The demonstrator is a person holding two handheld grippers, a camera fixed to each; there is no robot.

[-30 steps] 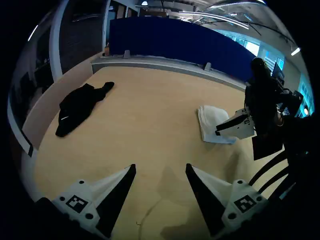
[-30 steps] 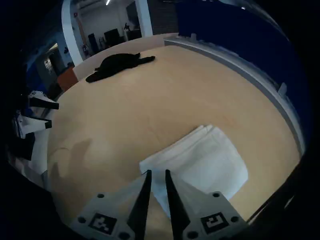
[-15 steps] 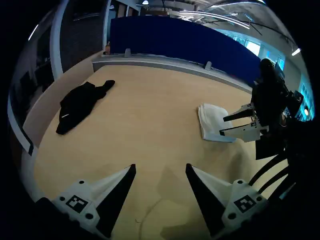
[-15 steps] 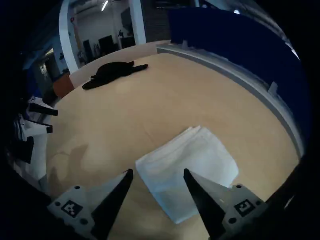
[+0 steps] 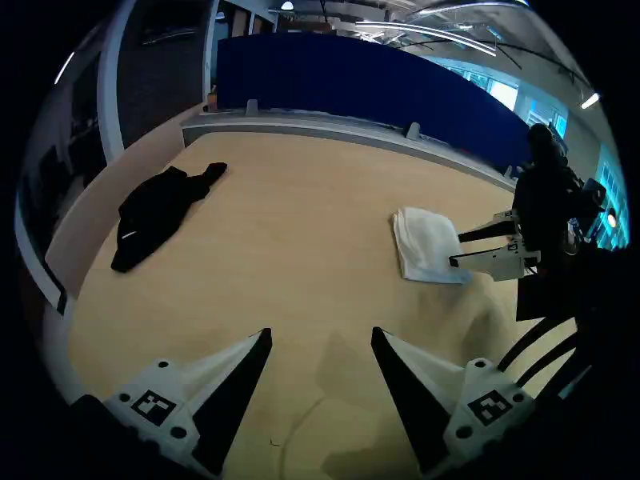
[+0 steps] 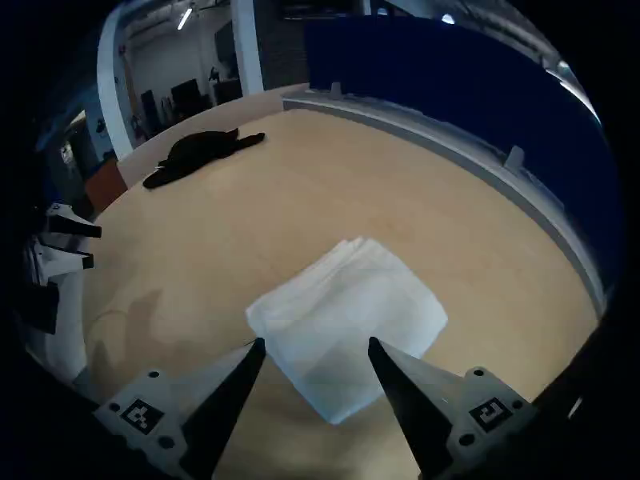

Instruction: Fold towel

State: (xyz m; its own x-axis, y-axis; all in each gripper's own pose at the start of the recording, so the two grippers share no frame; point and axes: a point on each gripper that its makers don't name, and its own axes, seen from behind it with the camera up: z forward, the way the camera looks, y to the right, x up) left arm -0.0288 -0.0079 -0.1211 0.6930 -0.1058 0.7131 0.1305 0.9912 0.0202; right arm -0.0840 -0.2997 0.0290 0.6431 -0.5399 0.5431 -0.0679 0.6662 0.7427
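A white towel [image 6: 348,316] lies folded into a flat rectangle on the light wooden table [image 6: 320,200]. My right gripper [image 6: 315,356] hovers open just short of the towel's near corner, nothing between its fingers. In the left gripper view the same towel [image 5: 424,244] sits at the right, with the right gripper [image 5: 462,248] open beside its near edge, held by a person in dark clothes [image 5: 548,216]. My left gripper [image 5: 320,344] is open over bare table [image 5: 304,232], well away from the towel.
A black garment [image 5: 156,212] lies crumpled near the table's far left edge; it shows as the black garment [image 6: 196,152] at the far end in the right gripper view. A blue partition wall [image 5: 360,84] runs behind the table. The left gripper [image 6: 68,240] appears at the left edge.
My right gripper went from shut on the towel's edge to open and has drawn back from it. The towel now lies flat, released. The left gripper stayed put.
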